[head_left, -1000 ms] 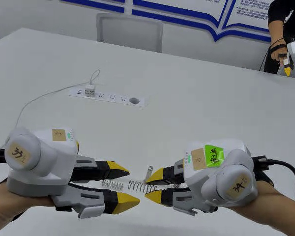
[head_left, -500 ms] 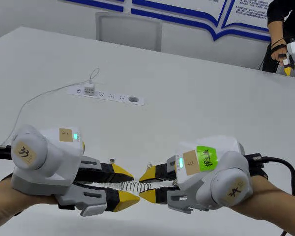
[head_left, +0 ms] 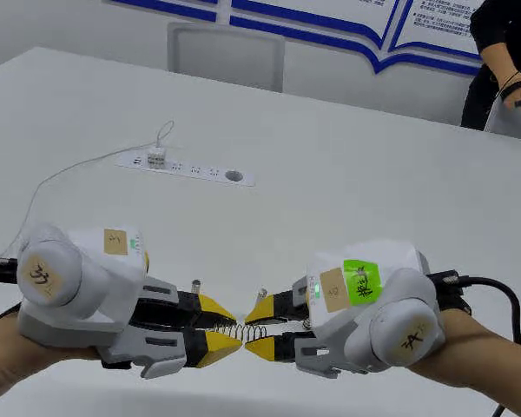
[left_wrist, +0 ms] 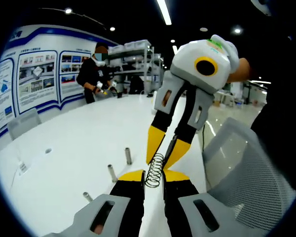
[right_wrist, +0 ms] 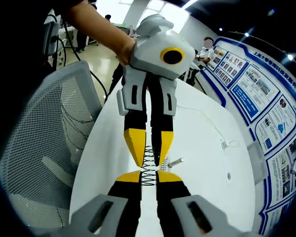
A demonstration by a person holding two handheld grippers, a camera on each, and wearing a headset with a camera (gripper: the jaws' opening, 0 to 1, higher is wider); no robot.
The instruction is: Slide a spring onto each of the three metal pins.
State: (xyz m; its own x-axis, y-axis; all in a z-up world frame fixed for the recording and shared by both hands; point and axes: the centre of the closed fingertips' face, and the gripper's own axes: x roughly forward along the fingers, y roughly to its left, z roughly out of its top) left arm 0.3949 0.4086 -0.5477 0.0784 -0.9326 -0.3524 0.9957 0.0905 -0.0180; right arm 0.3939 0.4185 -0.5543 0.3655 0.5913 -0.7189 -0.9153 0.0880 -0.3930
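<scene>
Spring [head_left: 243, 331] is spanning the gap tip to tip, long axis running straight between left tongs [head_left: 220, 335] and right tongs [head_left: 260, 328], each narrow and pinching one end, while the nearest upright pin [head_left: 262, 295] is standing on the surface [head_left: 330, 174] just beyond the right tongs.

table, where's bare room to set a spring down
Bare table lies between the power strip and the pins, and right of the strip to the far edge. Crowded in front: the left gripper and right gripper meet on the spring by the pins; a cable crosses the left side.
</scene>
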